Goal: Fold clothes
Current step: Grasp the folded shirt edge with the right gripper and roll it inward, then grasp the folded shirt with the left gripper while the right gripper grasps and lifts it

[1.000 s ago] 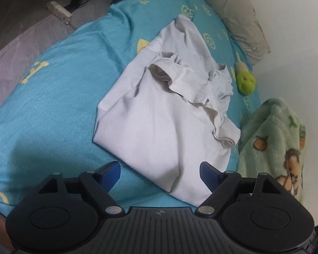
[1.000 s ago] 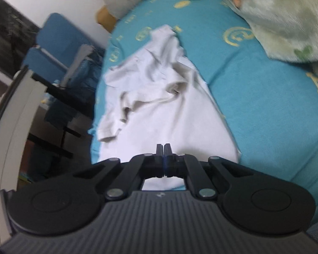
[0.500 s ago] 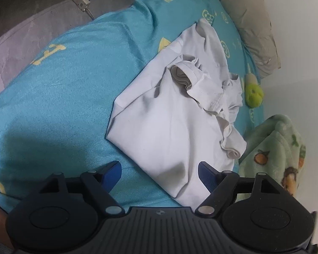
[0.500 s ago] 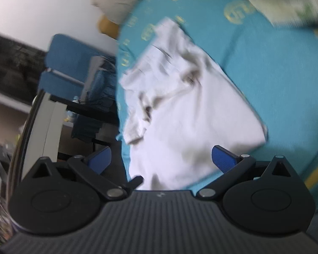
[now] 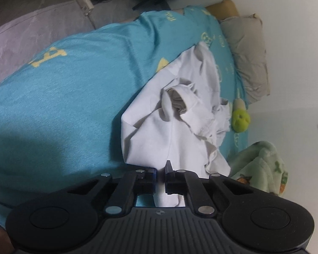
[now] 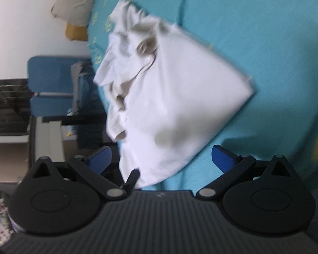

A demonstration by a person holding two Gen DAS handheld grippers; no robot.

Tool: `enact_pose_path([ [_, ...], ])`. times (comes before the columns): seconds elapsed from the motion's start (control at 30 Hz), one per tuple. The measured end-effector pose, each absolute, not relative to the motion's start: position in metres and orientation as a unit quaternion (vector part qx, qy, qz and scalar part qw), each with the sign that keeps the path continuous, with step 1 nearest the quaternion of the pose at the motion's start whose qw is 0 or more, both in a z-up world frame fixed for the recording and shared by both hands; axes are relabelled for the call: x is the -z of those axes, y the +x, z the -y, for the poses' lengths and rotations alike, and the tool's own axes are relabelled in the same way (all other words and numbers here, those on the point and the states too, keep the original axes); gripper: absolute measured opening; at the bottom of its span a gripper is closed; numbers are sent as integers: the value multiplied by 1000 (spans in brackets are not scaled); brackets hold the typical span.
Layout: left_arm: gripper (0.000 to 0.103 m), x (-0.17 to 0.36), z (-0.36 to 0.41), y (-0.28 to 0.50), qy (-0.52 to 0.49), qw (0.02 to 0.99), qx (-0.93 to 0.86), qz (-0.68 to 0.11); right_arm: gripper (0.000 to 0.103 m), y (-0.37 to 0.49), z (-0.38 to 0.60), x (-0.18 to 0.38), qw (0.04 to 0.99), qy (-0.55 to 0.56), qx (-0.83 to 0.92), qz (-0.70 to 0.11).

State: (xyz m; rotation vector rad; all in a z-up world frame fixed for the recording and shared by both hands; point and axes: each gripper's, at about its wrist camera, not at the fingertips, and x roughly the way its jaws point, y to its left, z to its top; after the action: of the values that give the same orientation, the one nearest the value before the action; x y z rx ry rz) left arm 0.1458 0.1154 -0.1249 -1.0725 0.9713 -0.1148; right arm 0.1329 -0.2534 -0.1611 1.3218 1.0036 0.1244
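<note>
The right wrist view is smeared: the white shirt's (image 6: pixel 169 97) edges blur. The left gripper (image 5: pixel 160 176) hides the shirt's near corner, and the green blanket (image 5: pixel 262 167) runs behind its body.

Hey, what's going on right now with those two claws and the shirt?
Left gripper shut on white shirt hem. Right gripper fingers wide open, shirt edge between, not gripped. Shirt half-folded, rumpled on blue bedspread. Nothing in the way.

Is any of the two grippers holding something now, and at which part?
The left gripper is shut on the white shirt, pinching its near edge. The right gripper holds nothing; its jaws stand open around the shirt's near corner.
</note>
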Motion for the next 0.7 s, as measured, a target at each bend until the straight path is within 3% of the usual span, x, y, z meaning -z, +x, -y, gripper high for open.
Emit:
enact_pose_path([
  [0.23,5,111,-115,138,-506,756,87,-406,103,137,247,179,646,622,-54,-438],
  [0.33,5,110,-119,136,-510,754,89,-403,96,131,261,177,662,634,-21,-398],
  [0.4,5,110,-122,135,-513,753,90,-402,69,127,270,176,674,634,10,-378],
  [0.47,4,110,-123,135,-512,754,87,-401,62,122,276,177,678,635,35,-368],
  [0.5,4,109,-124,134,-512,755,85,-401,44,121,278,177,680,635,44,-365],
  [0.6,4,106,-125,133,-509,759,87,-396,12,118,279,173,696,621,60,-356],
  [0.7,4,98,-122,130,-495,772,96,-388,9,116,276,155,742,586,46,-323],
])
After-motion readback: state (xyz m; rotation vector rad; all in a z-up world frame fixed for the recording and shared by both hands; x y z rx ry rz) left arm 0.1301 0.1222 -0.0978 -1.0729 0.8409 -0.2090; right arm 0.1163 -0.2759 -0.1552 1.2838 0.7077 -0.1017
